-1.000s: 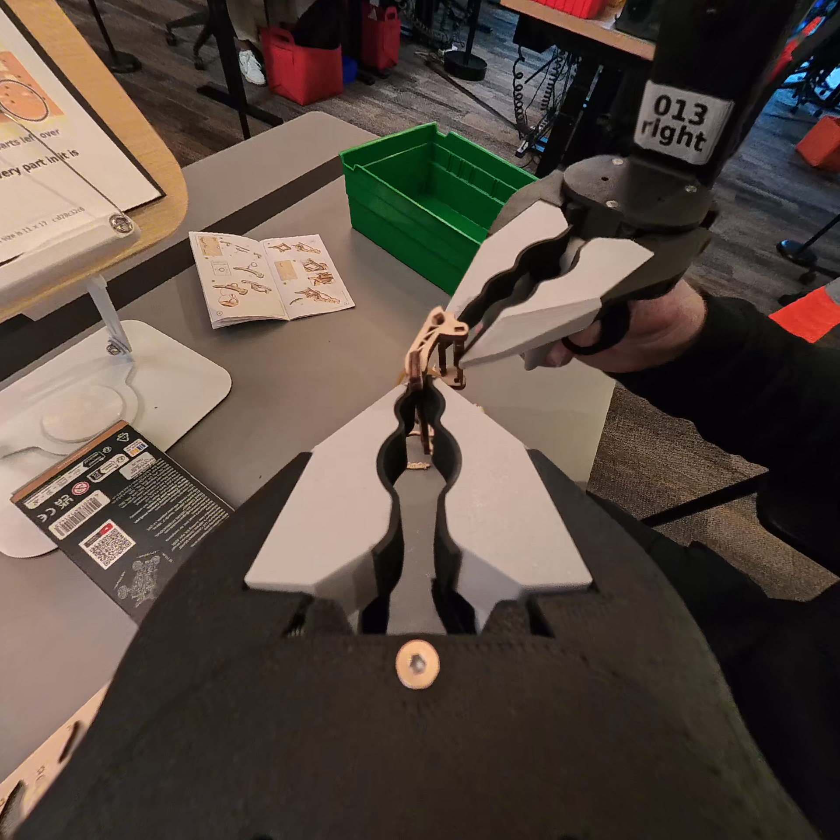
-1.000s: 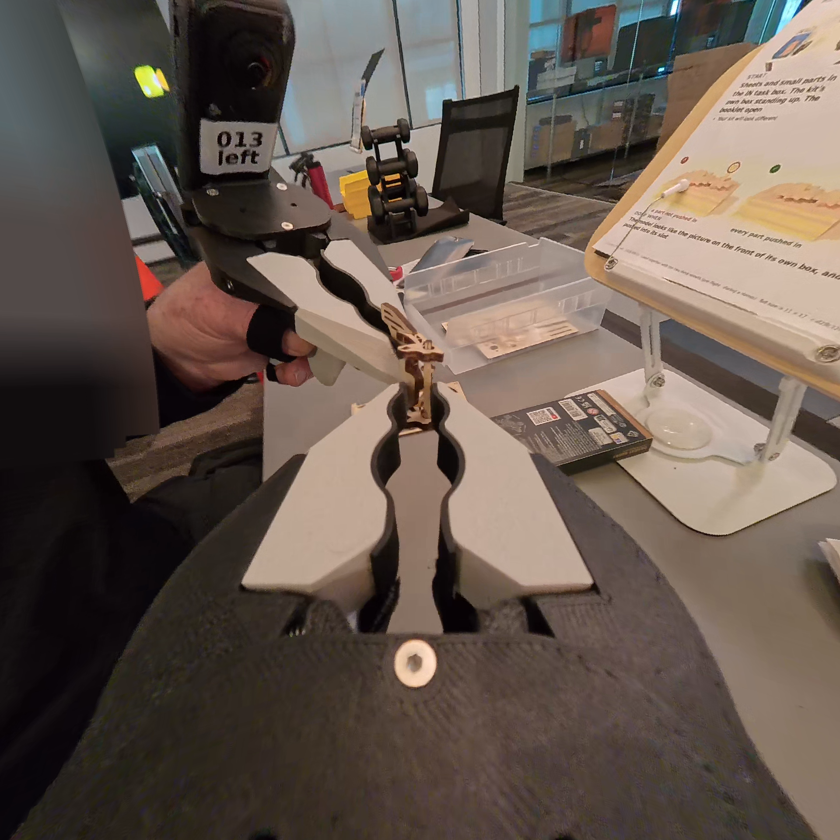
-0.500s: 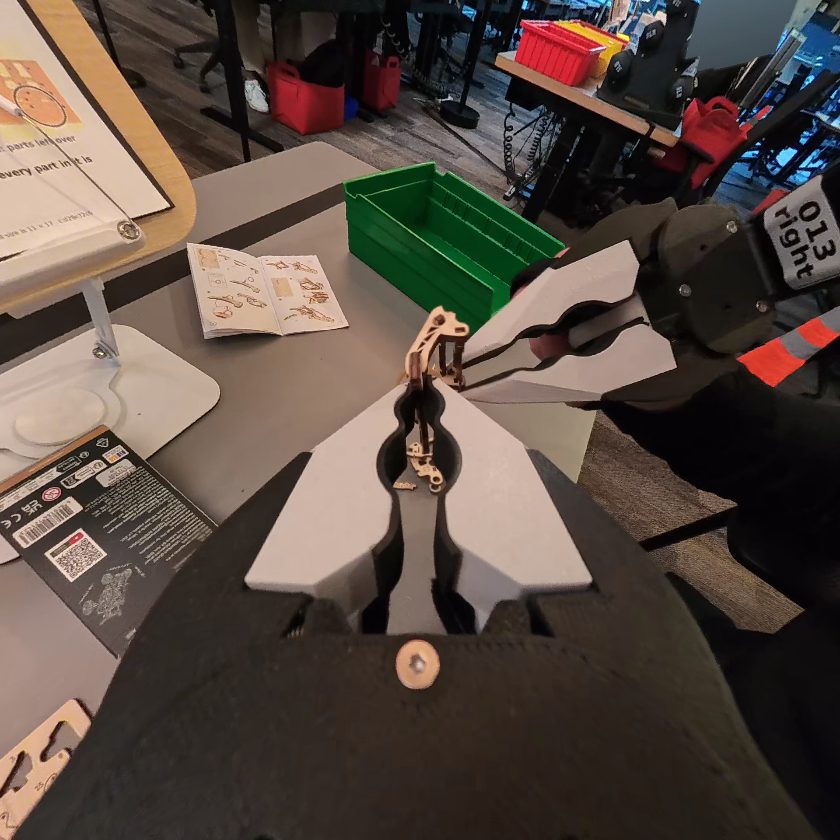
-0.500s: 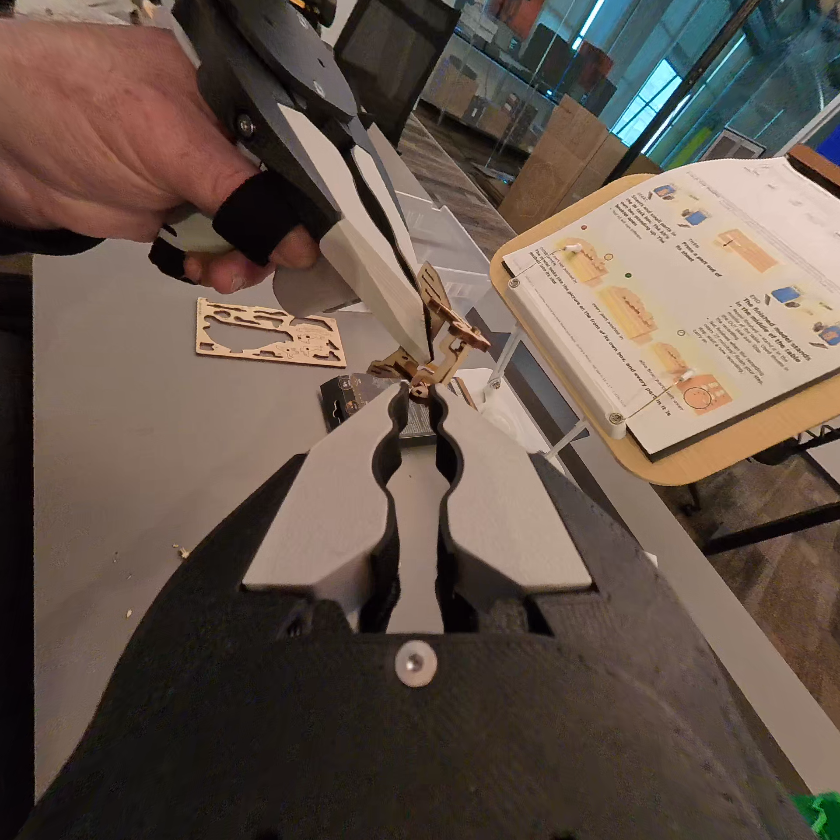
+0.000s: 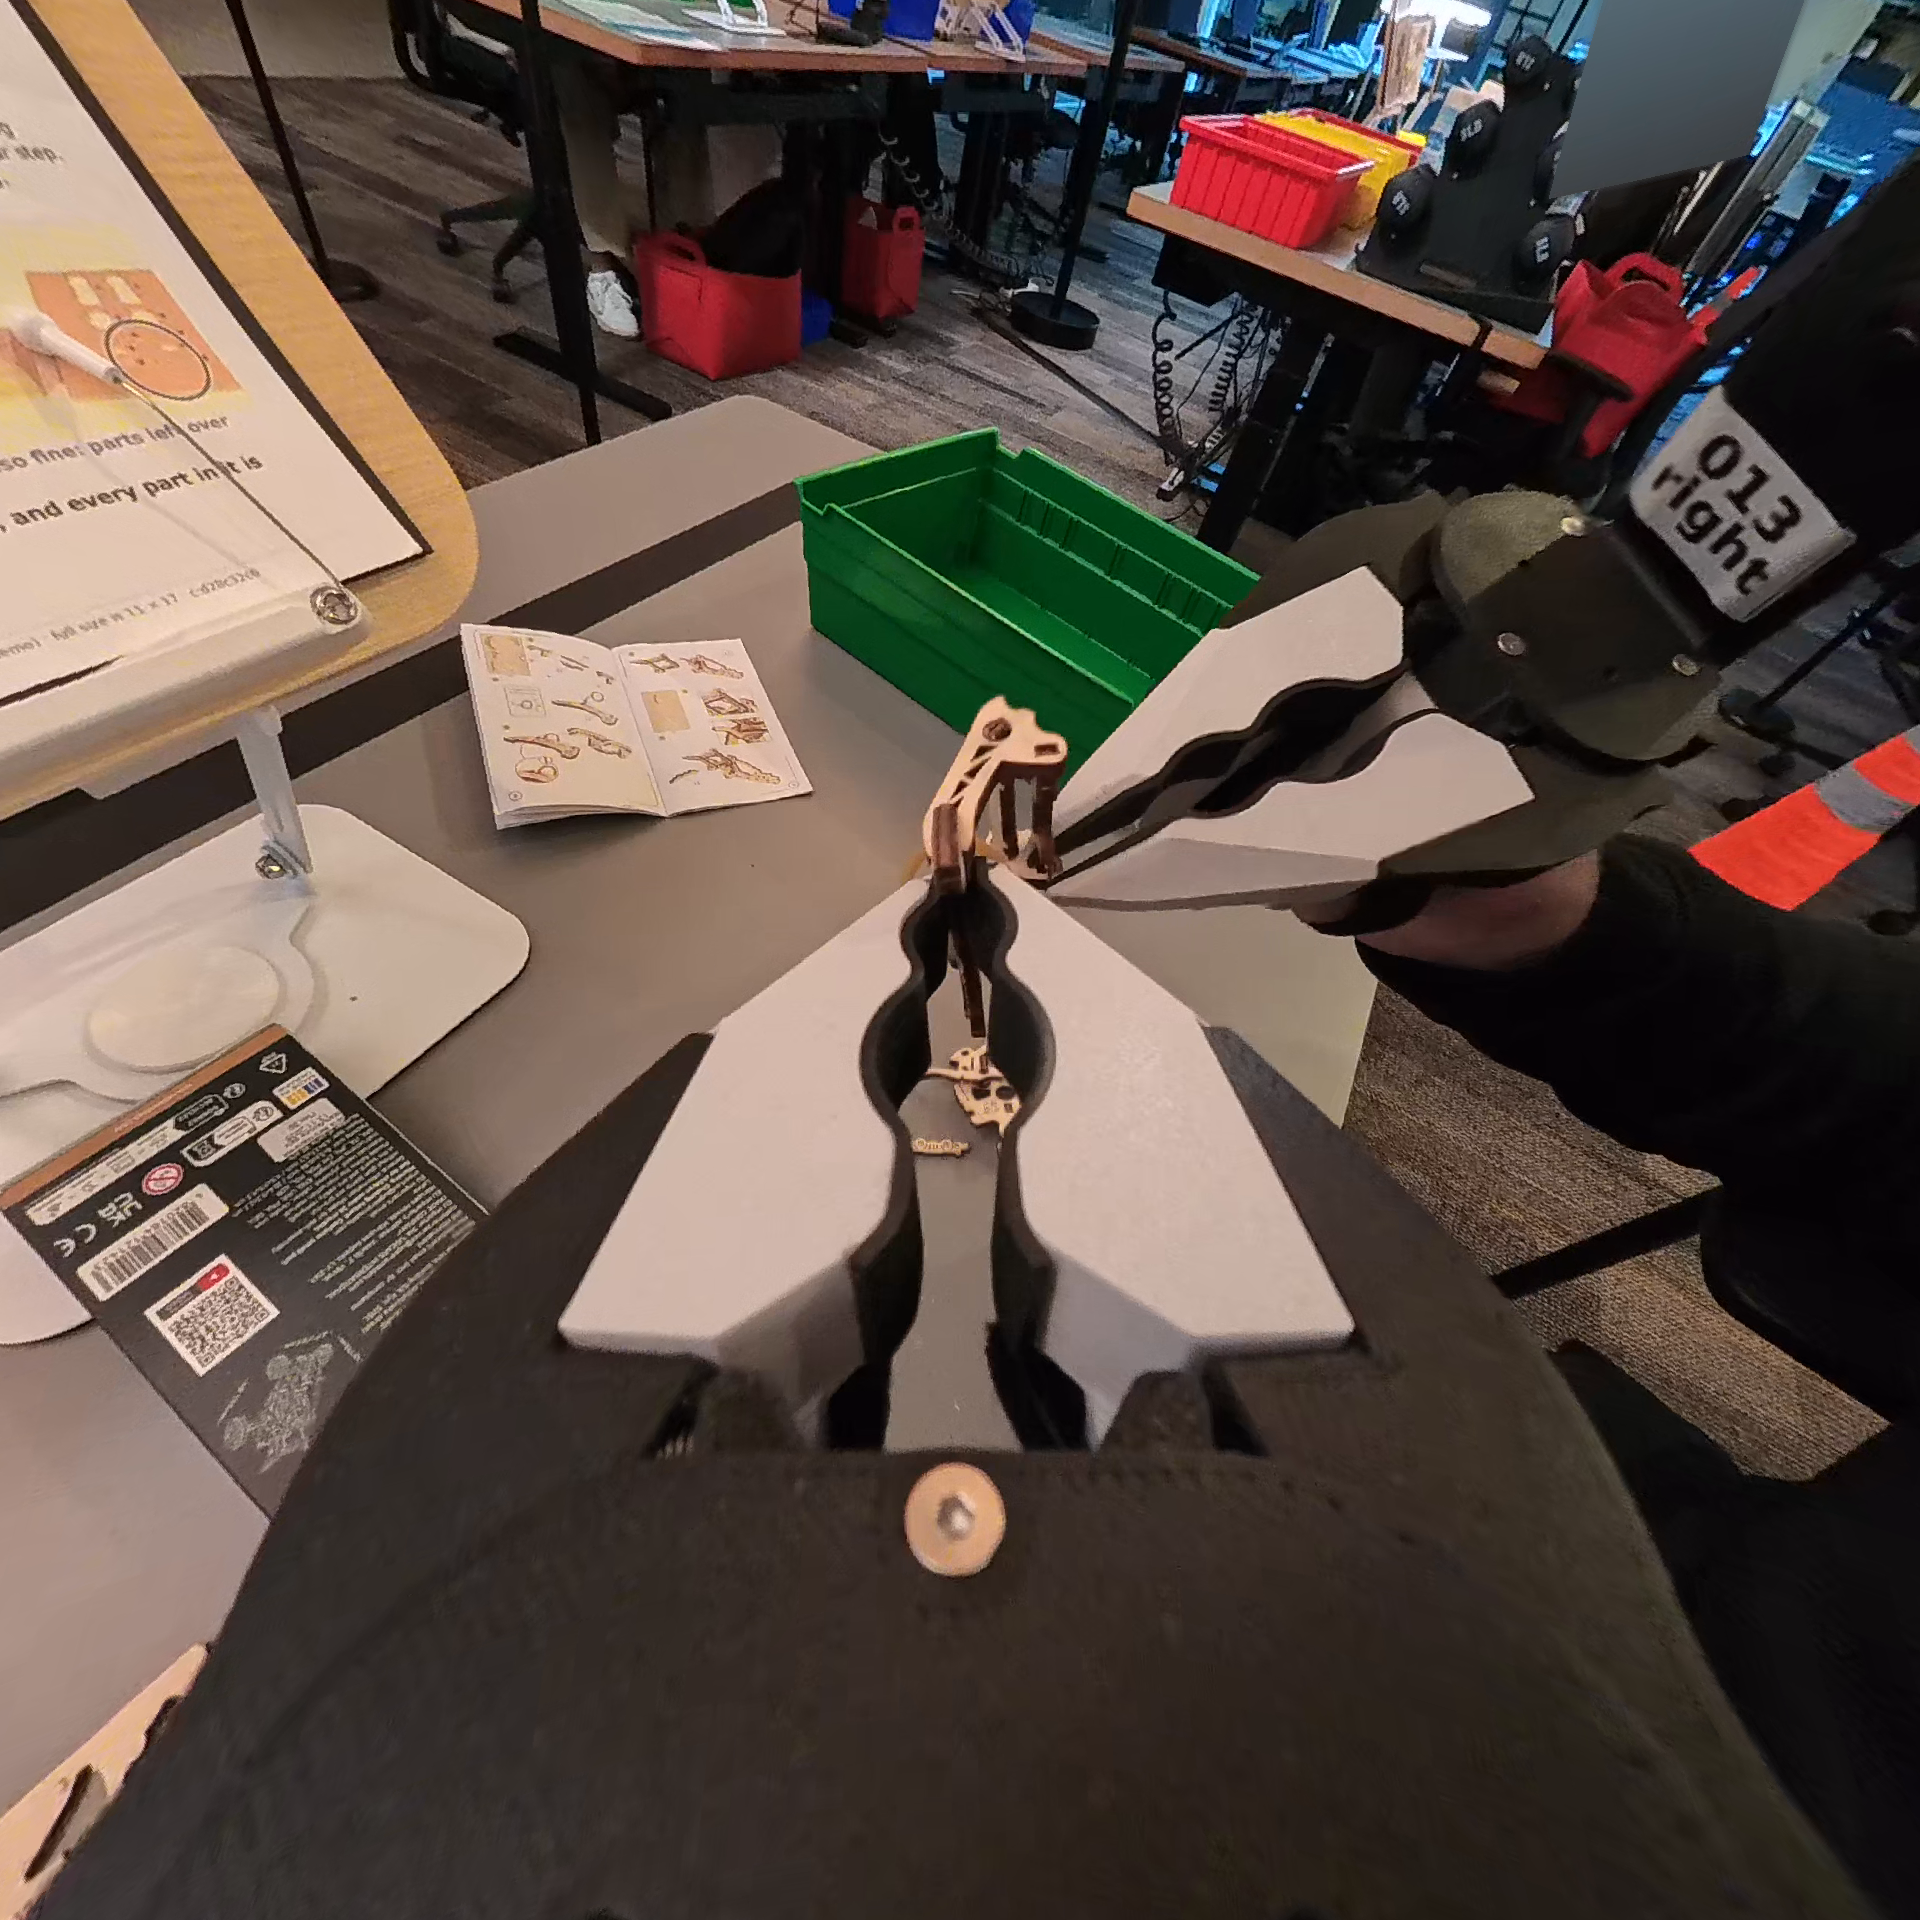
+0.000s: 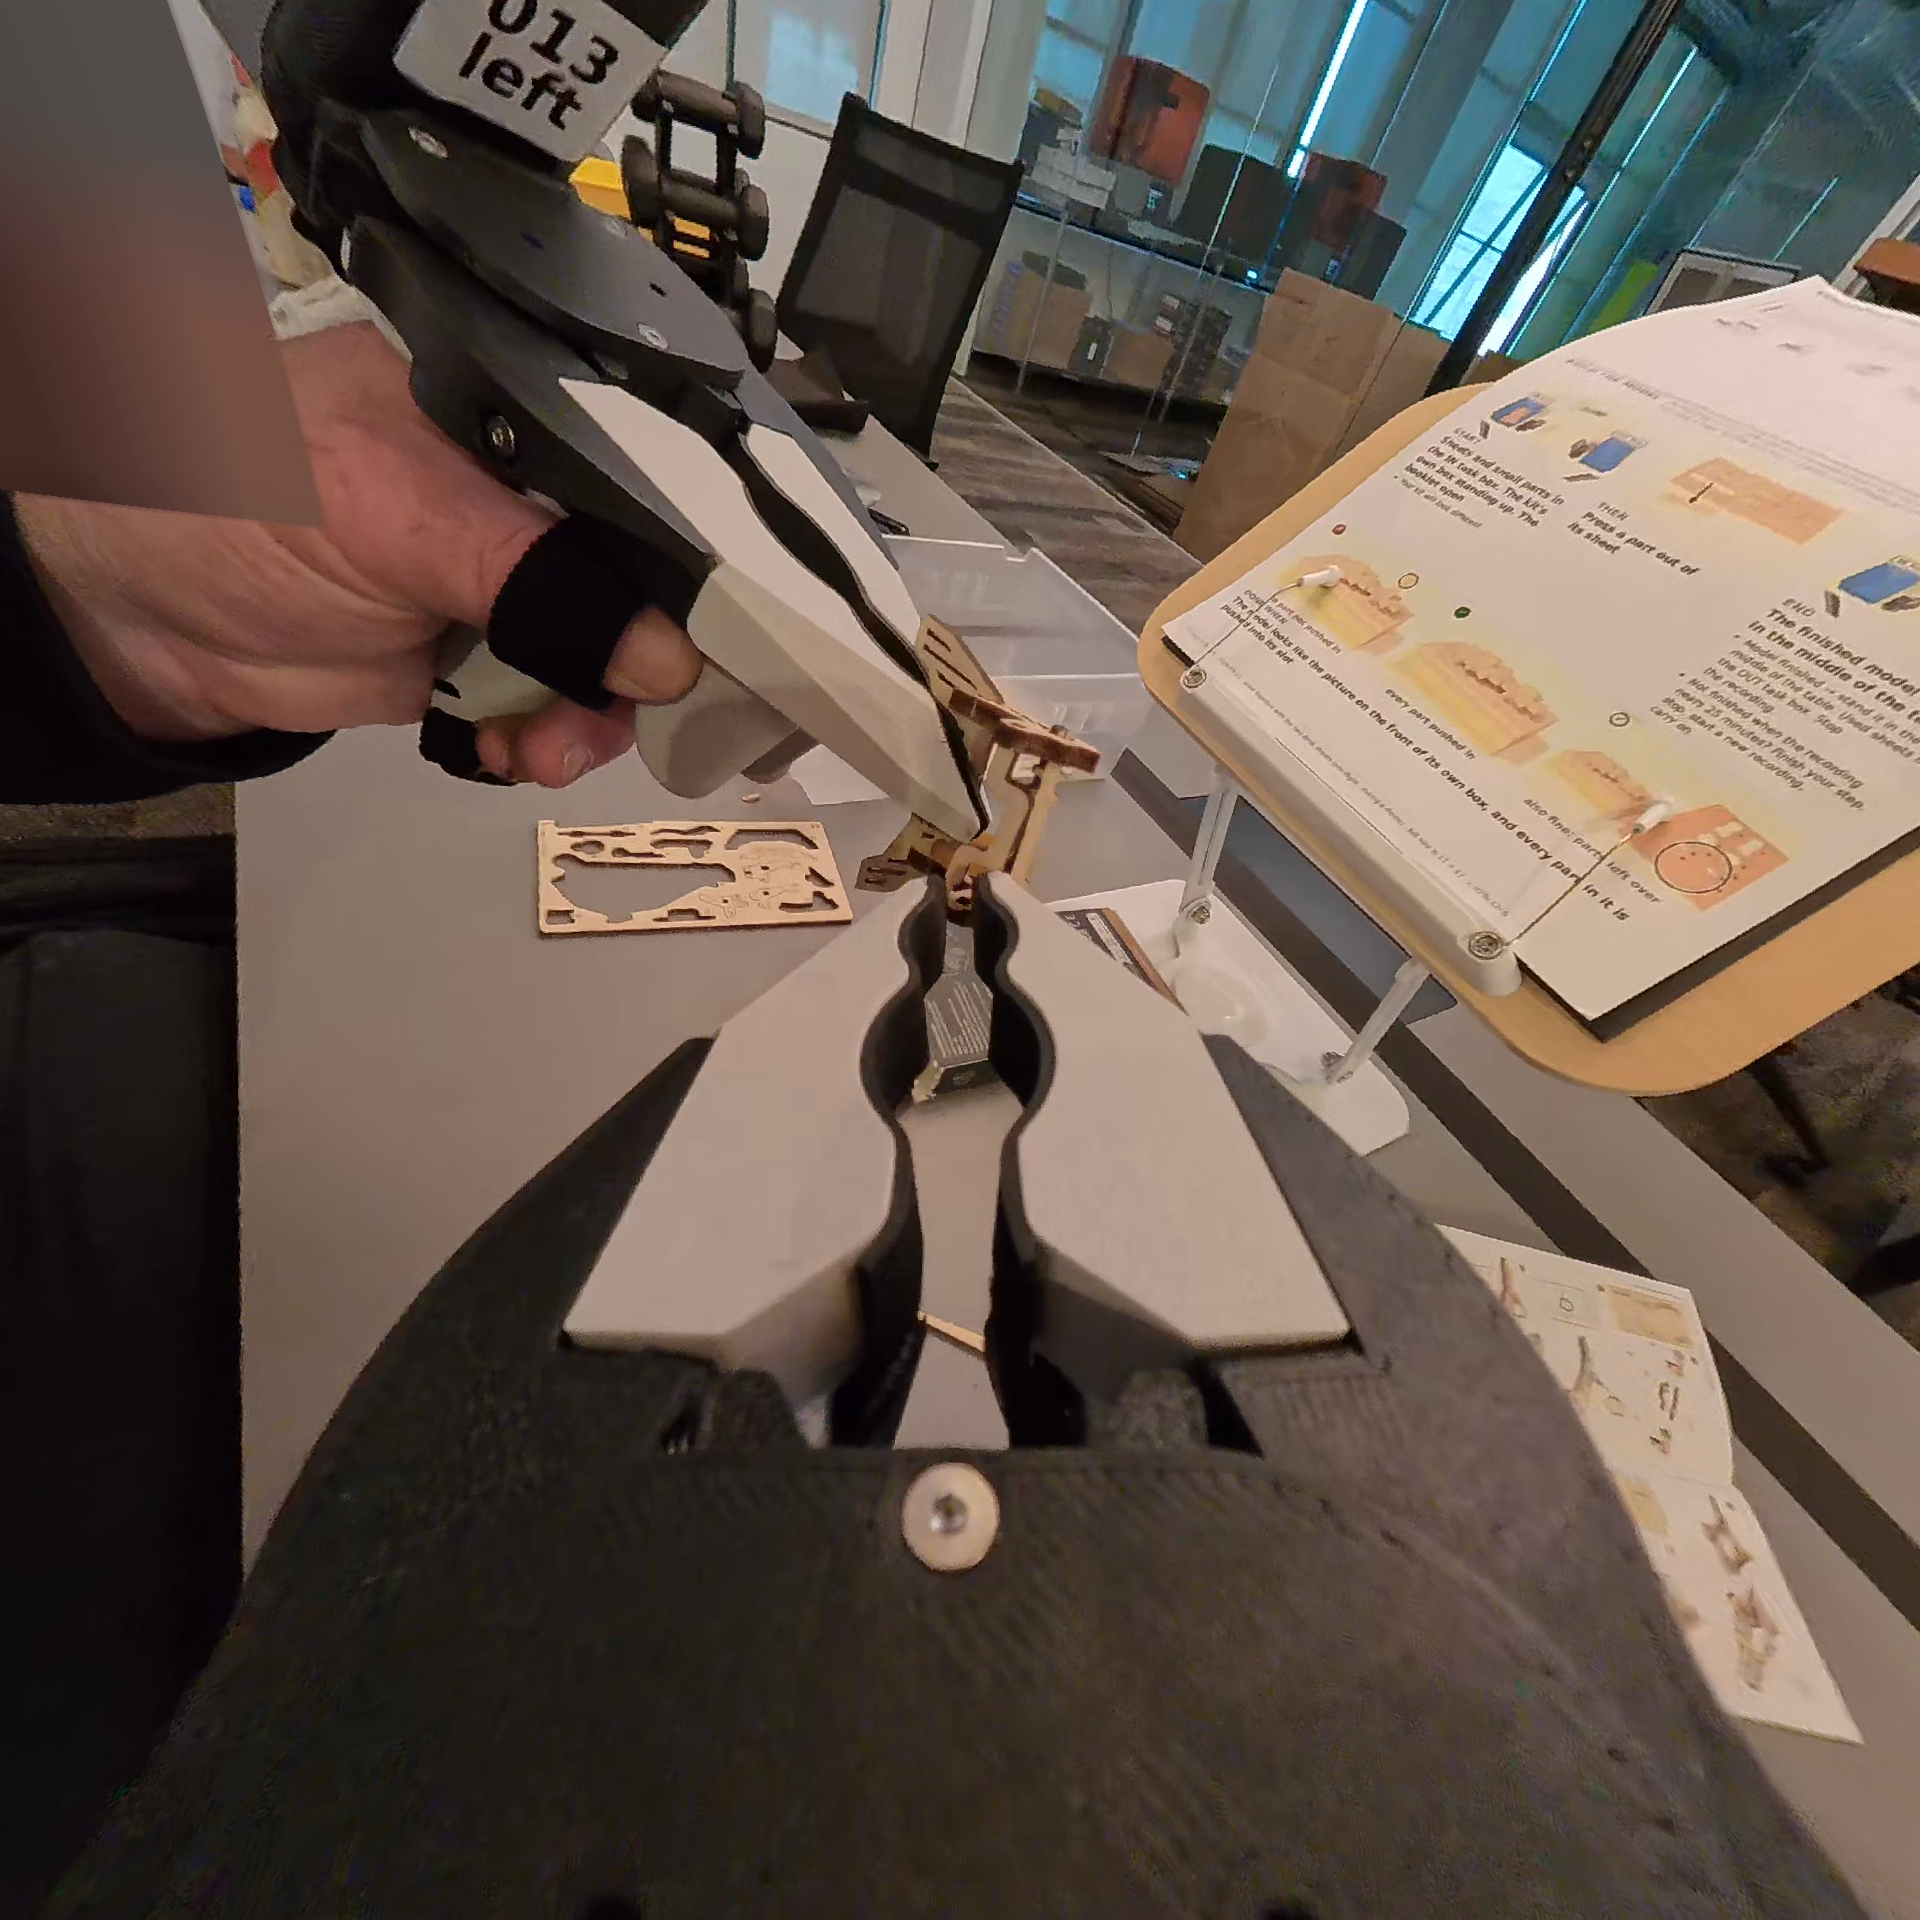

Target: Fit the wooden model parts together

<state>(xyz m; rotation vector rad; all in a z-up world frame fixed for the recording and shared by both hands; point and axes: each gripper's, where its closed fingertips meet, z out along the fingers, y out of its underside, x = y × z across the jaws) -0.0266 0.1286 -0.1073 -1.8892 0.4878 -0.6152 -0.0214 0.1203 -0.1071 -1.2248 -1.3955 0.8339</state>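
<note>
Above the grey table (image 5: 665,914), the left gripper (image 5: 961,883) and right gripper (image 6: 961,883) both pinch the small wooden model (image 5: 992,790), fingers clamped on it from opposite sides, just in front of the green bin (image 5: 997,582).

An open-plan lab or workshop floor, office-like. Rows of desks (image 5: 1340,270) on dark metal legs over patterned grey carpet (image 5: 1507,1174), with black mesh office chairs (image 6: 894,260) pulled up. Red and yellow parts bins (image 5: 1268,177) on a far desk, a green bin (image 5: 997,582) on the near grey table (image 5: 665,914). Red bags (image 5: 717,312) parked beneath desks, coiled cables (image 5: 1195,384) hanging. Glass partition walls (image 6: 1507,156), stacked cardboard boxes (image 6: 1320,405), a rack of dumbbells (image 6: 707,229). A laminated instruction board (image 6: 1621,665) propped on a white stand (image 6: 1278,1008).
</note>
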